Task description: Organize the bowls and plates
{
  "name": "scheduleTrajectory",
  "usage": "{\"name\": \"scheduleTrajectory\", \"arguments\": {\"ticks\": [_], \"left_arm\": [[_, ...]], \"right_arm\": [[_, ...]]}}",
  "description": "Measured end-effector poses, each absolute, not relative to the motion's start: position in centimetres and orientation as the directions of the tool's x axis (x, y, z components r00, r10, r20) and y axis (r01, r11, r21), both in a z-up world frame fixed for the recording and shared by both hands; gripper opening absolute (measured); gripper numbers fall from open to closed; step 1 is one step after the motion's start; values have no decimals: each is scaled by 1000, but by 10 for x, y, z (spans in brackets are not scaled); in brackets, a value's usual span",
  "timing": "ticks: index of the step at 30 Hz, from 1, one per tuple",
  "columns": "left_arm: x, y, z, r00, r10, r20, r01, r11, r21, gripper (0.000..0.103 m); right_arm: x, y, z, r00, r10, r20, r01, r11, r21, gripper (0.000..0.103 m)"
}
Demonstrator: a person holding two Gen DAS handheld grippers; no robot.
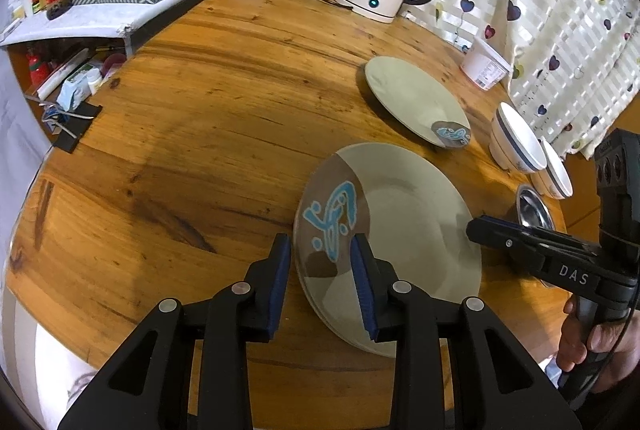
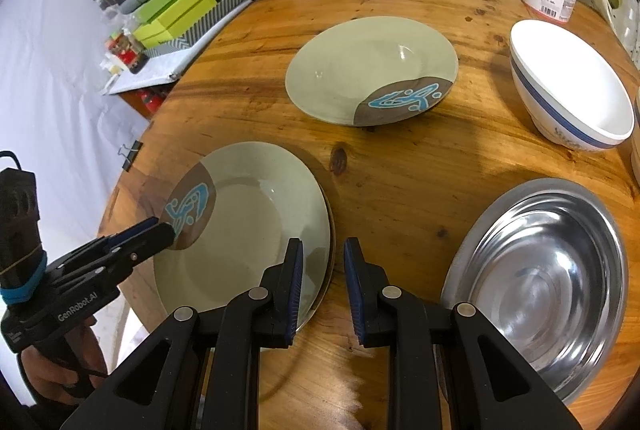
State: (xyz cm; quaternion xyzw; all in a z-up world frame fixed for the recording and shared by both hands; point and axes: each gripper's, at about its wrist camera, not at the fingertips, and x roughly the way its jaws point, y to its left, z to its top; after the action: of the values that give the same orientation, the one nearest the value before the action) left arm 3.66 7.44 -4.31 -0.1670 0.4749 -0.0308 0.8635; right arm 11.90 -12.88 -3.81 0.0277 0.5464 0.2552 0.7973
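In the left wrist view, the left gripper [image 1: 322, 282] stands partly open astride the near rim of the stacked plates [image 1: 400, 230], holding nothing, probably to steady or align the stack. In the right wrist view, the right gripper [image 2: 323, 290] is narrowly open at the stack's other edge, empty. A single plate [image 2: 360, 70] lies apart, likely next to be stacked.
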Motion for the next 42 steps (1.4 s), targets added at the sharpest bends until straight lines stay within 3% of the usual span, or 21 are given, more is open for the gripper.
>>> {"name": "scheduleTrajectory", "arguments": {"ticks": [15, 19, 23, 42], "left_arm": [[39, 84, -35, 576, -211, -790, -101, 940, -325, 33], [39, 84, -29, 586, -220, -780, -82, 941, -328, 33], [40, 82, -24, 594, -225, -773, -66, 943, -326, 33], [52, 71, -16, 592, -222, -774, -34, 953, -300, 33]], "right_arm": [[111, -145, -22, 313, 495, -810, -383, 847, 369, 25], [108, -154, -16, 342, 504, -793, -371, 848, 379, 35], [107, -162, -13, 354, 512, -782, -357, 847, 393, 37], [112, -173, -9, 369, 492, -789, -315, 864, 392, 39]]}}
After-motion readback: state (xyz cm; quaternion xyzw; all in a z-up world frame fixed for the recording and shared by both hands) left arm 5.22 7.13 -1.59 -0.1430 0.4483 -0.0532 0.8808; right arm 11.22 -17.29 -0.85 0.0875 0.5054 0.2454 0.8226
